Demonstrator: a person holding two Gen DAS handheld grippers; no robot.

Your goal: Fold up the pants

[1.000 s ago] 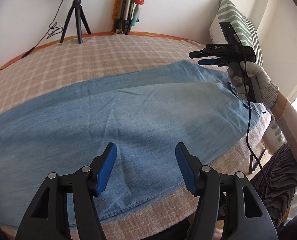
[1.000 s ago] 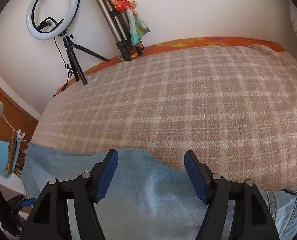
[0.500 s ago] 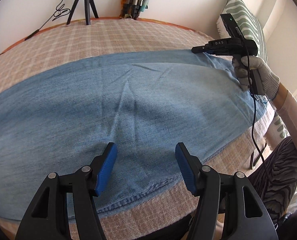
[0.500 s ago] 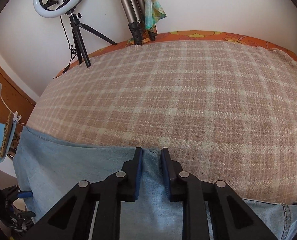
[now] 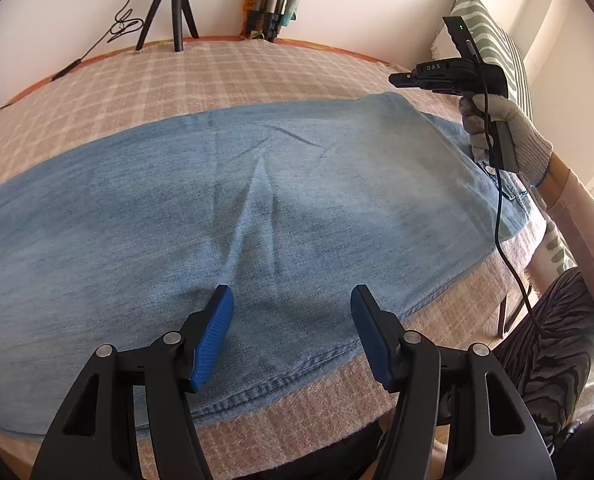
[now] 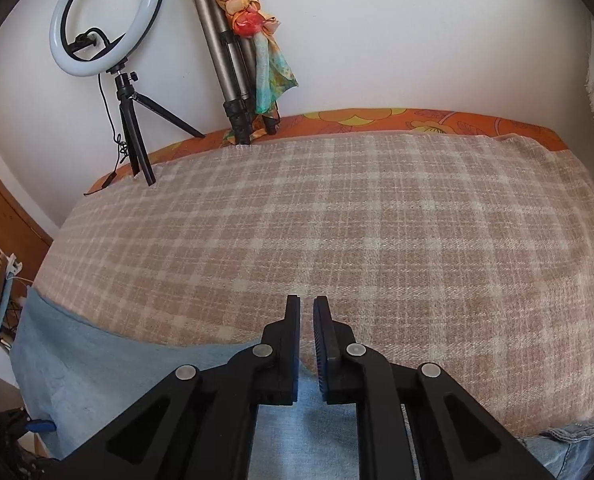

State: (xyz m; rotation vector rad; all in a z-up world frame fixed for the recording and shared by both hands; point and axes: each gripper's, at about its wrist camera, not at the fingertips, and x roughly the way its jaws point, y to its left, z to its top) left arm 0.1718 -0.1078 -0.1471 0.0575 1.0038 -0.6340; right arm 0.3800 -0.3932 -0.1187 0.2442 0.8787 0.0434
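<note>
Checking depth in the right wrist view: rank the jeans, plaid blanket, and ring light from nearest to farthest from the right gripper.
1. Jeans: under the right gripper, lower left.
2. Plaid blanket: spreads ahead, beyond the fingers.
3. Ring light: at the far wall, upper left.

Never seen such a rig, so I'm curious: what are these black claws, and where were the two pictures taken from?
No robot: a person holds a two-finger gripper in each hand, each carrying a camera that looks along its fingers. One picture looks past the left gripper, open above blue jeans spread on a checked blanket; it also shows the gloved hand holding the other tool. The other looks past the right gripper: its jaws, just opening slightly, stand nearly together, with no cloth visibly pinched.
</note>
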